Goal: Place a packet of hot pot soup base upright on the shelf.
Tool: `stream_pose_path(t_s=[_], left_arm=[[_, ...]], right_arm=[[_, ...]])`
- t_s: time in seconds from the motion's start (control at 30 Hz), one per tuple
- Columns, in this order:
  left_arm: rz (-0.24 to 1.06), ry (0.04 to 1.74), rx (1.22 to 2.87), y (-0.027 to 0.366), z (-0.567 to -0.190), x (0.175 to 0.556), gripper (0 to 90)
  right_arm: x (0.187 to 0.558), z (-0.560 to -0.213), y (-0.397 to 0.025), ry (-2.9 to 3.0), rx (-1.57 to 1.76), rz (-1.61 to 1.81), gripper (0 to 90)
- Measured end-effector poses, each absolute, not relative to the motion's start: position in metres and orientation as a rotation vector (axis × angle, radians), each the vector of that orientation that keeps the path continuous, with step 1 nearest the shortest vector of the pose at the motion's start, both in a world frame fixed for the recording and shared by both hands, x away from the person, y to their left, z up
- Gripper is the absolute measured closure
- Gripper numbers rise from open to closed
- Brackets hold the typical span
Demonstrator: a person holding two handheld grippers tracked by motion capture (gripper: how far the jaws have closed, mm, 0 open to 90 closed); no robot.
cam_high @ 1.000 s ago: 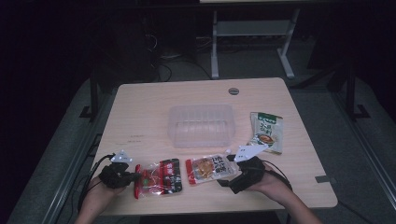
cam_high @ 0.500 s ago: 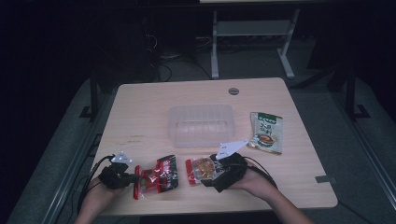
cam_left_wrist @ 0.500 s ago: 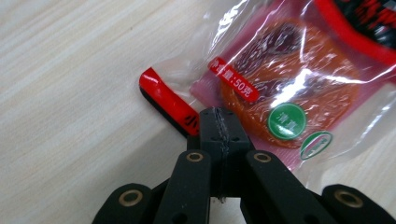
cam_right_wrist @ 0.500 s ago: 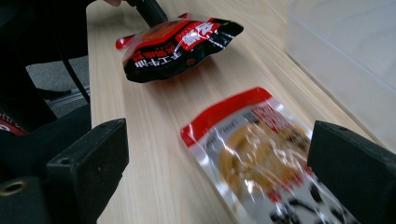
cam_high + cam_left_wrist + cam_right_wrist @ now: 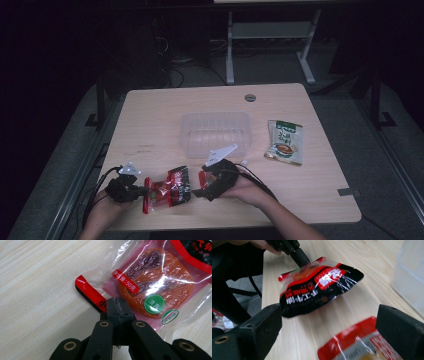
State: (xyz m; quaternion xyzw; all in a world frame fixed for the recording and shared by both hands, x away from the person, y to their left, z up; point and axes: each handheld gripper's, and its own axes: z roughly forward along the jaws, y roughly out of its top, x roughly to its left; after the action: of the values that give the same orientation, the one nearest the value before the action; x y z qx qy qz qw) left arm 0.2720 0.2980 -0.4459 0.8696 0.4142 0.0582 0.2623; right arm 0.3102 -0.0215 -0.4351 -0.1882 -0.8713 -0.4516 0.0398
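three snack packets are counted on the pale wood-grain counter (image 5: pixel 150 115), with one clear plastic container (image 5: pixel 215 132) at its middle. a red-and-black packet (image 5: pixel 167 187) of glossy crinkled film lies near the front edge, left of centre; through its clear window an orange-red filling is seen in the left gripper view. its sealed corner is pinched between the closed fingers of the left gripper (image 5: pixel 142 191), the two black pads being pressed together on the film. a second packet (image 5: pixel 359 345), red with a clear panel, lies just beside the first, under the right gripper (image 5: pixel 205 180), whose fingers (image 5: pixel 259 327) are spread wide on either side of it; in the right gripper view they are not seen to touch it. a green-and-white soup packet (image 5: pixel 285 141) lies flat and well apart on the right side. bare counter is left behind the container and along the right; the front edge is close to both packets. the container is rectangular, round-cornered and translucent.
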Motion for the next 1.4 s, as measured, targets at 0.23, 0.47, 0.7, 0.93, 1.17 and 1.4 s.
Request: stream_pose_path(t_s=[0.23,0.47,0.7,0.93,1.17,1.4], left_arm=[[0.155,1.113,2.352,0.299,-0.446,0.273,89.9],[0.155,1.114,2.349,0.3,-0.446,0.273,89.9],[0.152,1.121,2.348,0.3,-0.446,0.273,89.9],[0.156,1.118,2.348,0.3,-0.446,0.273,89.9],[0.148,1.123,2.341,0.3,-0.446,0.273,89.9],[0.146,1.121,2.347,0.301,-0.446,0.273,89.9]], right_arm=[[0.316,-0.444,-0.002,-2.637,-0.58,-1.353,9.5],[0.32,-0.451,0.011,-2.606,-0.585,-1.329,9.8],[0.315,-0.457,0.024,-2.599,-0.535,-1.281,15.7],[0.315,-0.456,0.029,-2.58,-0.518,-1.286,25.5],[0.32,-0.452,0.034,-2.536,-0.533,-1.317,42.4],[0.325,-0.449,0.037,-2.541,-0.543,-1.32,61.6]])
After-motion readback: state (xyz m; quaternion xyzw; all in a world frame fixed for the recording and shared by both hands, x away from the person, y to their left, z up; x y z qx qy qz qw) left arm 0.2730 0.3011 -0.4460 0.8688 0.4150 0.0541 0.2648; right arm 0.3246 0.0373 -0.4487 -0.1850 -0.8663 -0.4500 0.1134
